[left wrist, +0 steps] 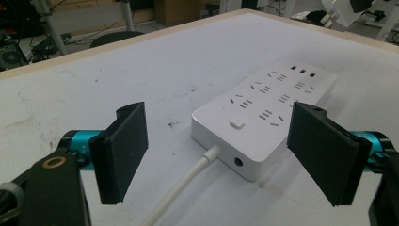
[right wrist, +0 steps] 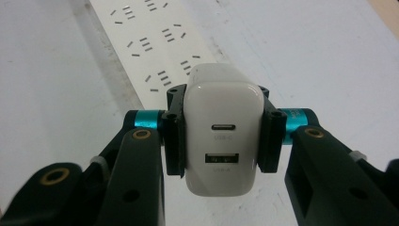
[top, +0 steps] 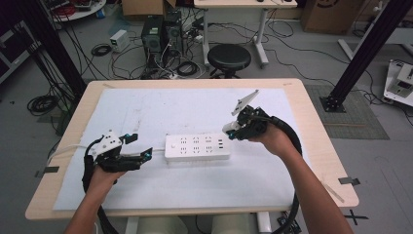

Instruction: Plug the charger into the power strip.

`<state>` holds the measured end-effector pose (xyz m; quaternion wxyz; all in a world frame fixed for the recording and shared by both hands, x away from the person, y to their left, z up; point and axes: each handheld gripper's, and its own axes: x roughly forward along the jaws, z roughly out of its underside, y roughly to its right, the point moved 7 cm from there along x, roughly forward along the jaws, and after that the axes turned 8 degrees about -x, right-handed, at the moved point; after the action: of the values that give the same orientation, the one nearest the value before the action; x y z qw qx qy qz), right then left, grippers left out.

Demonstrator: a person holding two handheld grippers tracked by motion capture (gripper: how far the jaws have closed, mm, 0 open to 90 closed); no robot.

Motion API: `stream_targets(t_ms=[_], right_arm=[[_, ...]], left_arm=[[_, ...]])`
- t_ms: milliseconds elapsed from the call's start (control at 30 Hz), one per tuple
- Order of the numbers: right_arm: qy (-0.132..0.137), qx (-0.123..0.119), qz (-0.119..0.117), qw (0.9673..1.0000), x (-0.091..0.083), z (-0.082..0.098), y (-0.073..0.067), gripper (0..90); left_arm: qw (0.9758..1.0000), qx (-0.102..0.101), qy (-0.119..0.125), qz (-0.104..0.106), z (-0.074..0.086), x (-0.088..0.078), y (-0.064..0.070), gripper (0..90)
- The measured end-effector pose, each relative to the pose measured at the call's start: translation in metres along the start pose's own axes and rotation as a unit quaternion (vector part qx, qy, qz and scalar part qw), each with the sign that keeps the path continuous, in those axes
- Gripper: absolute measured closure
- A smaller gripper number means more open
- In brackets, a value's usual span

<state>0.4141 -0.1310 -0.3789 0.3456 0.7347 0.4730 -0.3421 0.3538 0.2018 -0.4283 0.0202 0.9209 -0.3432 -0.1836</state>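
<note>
A white power strip [top: 197, 147] lies in the middle of the table, its sockets up and its white cable [left wrist: 188, 183] leaving from the left end. My left gripper [top: 140, 147] rests low by that cable end, open. In the left gripper view its pads [left wrist: 124, 150] stand wide on either side of the strip [left wrist: 268, 117] without touching it. My right gripper [top: 233, 130] hovers above the strip's right end, shut on a white USB charger [right wrist: 222, 136]. The charger's two ports face the camera, and the strip [right wrist: 150, 37] lies below and beyond it.
A white mat [top: 195, 105] covers most of the wooden table [top: 316, 146]. Past the far edge stand a black stool [top: 229, 57], computer towers [top: 160, 34] and loose floor cables. Black frame posts [top: 360, 53] rise at both sides.
</note>
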Motion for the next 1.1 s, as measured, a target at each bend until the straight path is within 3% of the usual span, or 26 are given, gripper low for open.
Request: stream_targets(t_ms=[400,667,933,1100], right_arm=[[-0.023,-0.046,-0.05,0.9974,0.031,-0.021,0.002,63.1],[-0.048,-0.07,-0.064,0.9943,0.048,-0.029,0.005,63.2],[-0.078,-0.104,-0.08,0.9882,0.065,-0.032,0.002,63.2],[-0.081,-0.113,-0.085,0.9866,0.069,-0.031,0.002,63.2]], left_arm=[[1.0,-0.007,0.0,0.0,0.005,-0.001,-0.006,20.9],[0.9999,-0.012,0.001,0.004,0.008,-0.002,-0.009,20.9],[0.9999,-0.01,-0.002,0.007,0.008,0.0,-0.01,20.9],[0.9999,-0.014,-0.002,0.008,0.009,0.0,-0.01,20.8]])
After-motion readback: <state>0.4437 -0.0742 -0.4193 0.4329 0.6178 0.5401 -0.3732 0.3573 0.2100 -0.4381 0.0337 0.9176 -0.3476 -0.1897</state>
